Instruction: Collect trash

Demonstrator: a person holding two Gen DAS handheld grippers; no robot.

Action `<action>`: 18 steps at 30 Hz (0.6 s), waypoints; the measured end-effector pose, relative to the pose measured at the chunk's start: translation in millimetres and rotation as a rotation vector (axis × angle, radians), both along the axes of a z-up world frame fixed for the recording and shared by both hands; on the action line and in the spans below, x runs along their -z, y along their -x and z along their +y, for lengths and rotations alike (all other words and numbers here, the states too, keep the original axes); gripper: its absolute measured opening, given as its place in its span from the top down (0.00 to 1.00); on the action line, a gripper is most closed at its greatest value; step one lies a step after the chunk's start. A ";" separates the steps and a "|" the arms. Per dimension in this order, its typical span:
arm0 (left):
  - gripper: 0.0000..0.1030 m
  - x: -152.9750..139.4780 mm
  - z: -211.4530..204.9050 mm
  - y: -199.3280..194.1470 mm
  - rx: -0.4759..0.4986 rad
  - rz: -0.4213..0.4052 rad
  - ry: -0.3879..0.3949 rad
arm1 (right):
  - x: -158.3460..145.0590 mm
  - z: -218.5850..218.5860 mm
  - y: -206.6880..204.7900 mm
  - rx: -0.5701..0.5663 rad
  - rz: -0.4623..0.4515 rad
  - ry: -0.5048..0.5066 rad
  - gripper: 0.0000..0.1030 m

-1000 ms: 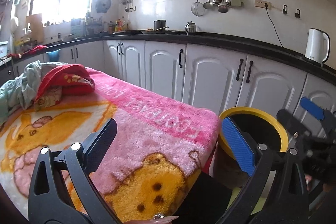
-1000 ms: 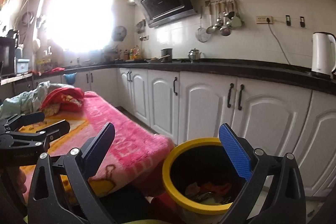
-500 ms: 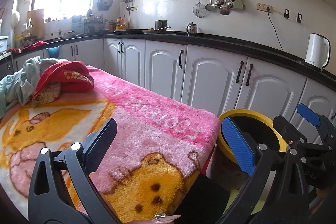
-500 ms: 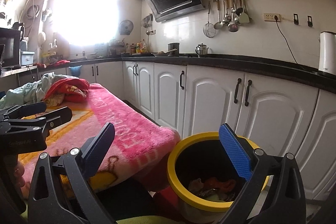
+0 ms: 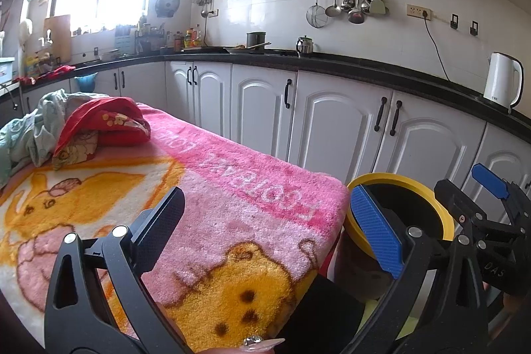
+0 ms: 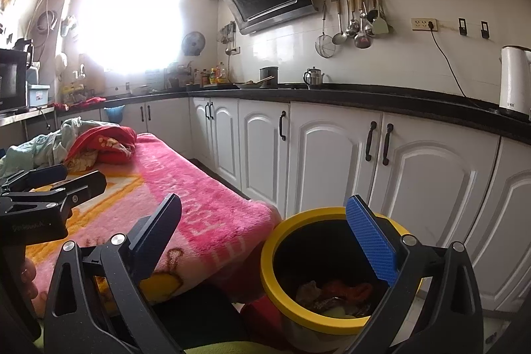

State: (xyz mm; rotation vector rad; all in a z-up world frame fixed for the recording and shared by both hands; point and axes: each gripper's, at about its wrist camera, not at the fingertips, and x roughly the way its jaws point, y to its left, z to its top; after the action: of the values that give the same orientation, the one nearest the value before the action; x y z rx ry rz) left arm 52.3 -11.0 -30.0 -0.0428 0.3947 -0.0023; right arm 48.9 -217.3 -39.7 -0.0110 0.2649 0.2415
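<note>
Trash lies at the bottom of the yellow-rimmed bin, lower centre-right of your right wrist view: crumpled pieces, 1 orange-red, the others dull and too small to identify.

Ordered from largest to smallest:

1. Blanket: a deep-pile fleece, pink with orange cartoon figures, filling the lower left of your left wrist view. It covers a raised flat surface. No loose trash shows on it.
2. Cabinets: white, glossy, arched-panel doors with dark handles, running across the middle of both views.
3. Bin: a round tub, dark inside, with a smooth rolled rim. It stands just beside the blanket's corner and below it.
4. Clothes pile: soft red and pale green fabric, mid-left, at the far end of the blanket.
5. Left gripper: jaws spread wide, nothing between them, poised above the blanket.
6. Right gripper: jaws equally wide and empty, above the bin mouth.

Judged from this, you are between pieces: a drop appears complete, and both tools are free. Your next move calls for a search of the blanket and its surroundings for remaining litter. Expect the pile to snag thin scraps, so close low and square.
</note>
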 end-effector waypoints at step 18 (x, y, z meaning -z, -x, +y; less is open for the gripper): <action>0.11 -0.6 0.0 -0.1 -0.001 0.000 0.001 | 1.3 -2.0 -0.4 0.010 0.002 0.002 0.06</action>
State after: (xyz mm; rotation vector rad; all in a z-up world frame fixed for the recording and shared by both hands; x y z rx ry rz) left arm 52.4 -11.0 -29.4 -0.0435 0.3947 -0.0016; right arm 49.2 -219.3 -40.9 -0.0117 0.2676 0.2312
